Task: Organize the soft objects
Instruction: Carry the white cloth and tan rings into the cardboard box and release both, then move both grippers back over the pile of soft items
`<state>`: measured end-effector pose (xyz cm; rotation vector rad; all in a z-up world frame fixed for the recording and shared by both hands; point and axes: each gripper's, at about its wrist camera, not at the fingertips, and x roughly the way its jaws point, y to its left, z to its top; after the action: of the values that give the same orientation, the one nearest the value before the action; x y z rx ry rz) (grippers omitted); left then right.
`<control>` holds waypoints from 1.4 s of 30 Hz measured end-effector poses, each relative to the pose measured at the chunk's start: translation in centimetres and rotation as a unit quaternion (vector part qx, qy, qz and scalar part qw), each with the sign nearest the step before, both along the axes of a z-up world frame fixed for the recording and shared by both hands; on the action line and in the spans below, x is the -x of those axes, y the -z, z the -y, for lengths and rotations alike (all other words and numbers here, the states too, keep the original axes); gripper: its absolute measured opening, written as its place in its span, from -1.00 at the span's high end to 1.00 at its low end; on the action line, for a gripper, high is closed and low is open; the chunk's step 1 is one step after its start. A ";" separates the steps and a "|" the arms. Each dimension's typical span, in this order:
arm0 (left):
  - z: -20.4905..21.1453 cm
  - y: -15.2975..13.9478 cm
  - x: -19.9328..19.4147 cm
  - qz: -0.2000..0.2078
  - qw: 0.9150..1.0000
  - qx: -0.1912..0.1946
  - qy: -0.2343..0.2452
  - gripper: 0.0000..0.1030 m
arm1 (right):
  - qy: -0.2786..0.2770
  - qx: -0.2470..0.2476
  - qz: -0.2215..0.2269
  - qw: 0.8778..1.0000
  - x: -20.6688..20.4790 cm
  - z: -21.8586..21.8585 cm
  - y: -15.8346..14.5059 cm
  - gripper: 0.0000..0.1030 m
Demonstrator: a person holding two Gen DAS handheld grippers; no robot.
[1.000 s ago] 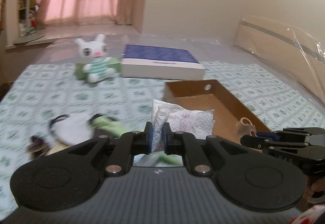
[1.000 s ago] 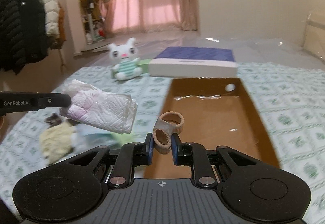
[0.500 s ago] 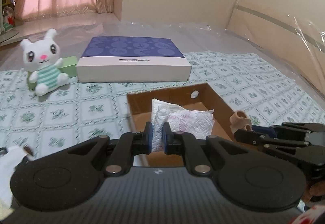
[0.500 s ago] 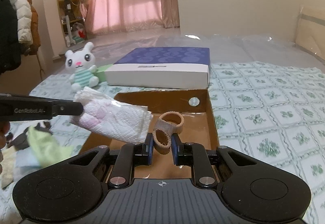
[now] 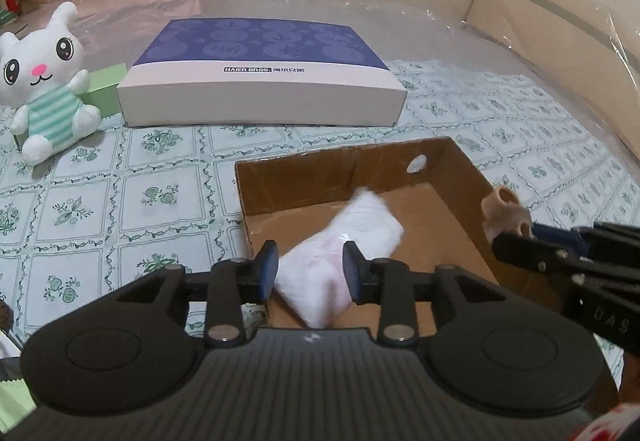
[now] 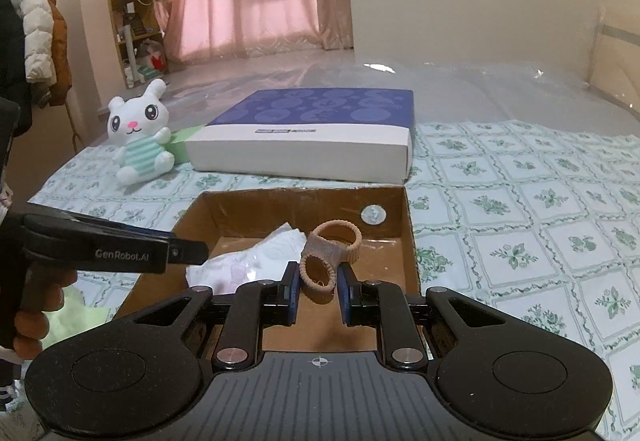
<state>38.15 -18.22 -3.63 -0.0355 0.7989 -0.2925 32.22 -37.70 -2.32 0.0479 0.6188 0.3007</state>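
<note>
A brown cardboard box [image 5: 304,169] [image 6: 408,225] lies open on the patterned bed cover. My left gripper [image 5: 309,269] is open above its near left corner. A white folded tissue pack [image 5: 340,253] is blurred between and below the jaws, dropping into the box; it also shows in the right wrist view [image 6: 256,261]. My right gripper [image 6: 318,293] is shut on a tan ribbed ring piece [image 6: 332,253] and holds it over the box. That gripper and the ring piece [image 5: 506,217] show at the right of the left wrist view.
A blue and white flat box [image 5: 260,77] [image 6: 308,133] lies behind the cardboard box. A white plush rabbit [image 5: 44,81] [image 6: 140,137] leans on a green block [image 5: 102,89] at far left. Light green cloth [image 6: 76,317] lies left of the box.
Both grippers moved over the box. My left gripper opened and let go of the tissue pack, which is falling into the box. The right gripper opened a little around the ring piece.
</note>
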 end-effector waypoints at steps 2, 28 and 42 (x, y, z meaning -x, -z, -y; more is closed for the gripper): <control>-0.2 0.1 0.3 0.003 1.000 -0.001 0.003 0.29 | -0.002 0.000 0.006 1.000 -0.1 -0.2 0.0 0.62; -1.9 -3.4 6.1 0.031 0.999 -0.001 0.031 -0.18 | 0.016 -0.050 0.022 0.998 6.0 0.5 -2.4 -0.10; -4.9 -7.0 15.1 0.047 0.998 0.017 0.043 -0.22 | 0.068 -0.139 0.024 0.988 14.4 0.6 -5.6 -0.13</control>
<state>23.08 -13.33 3.35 -0.0194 0.7035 -0.3870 17.79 -38.26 3.33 0.3490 0.5195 0.2534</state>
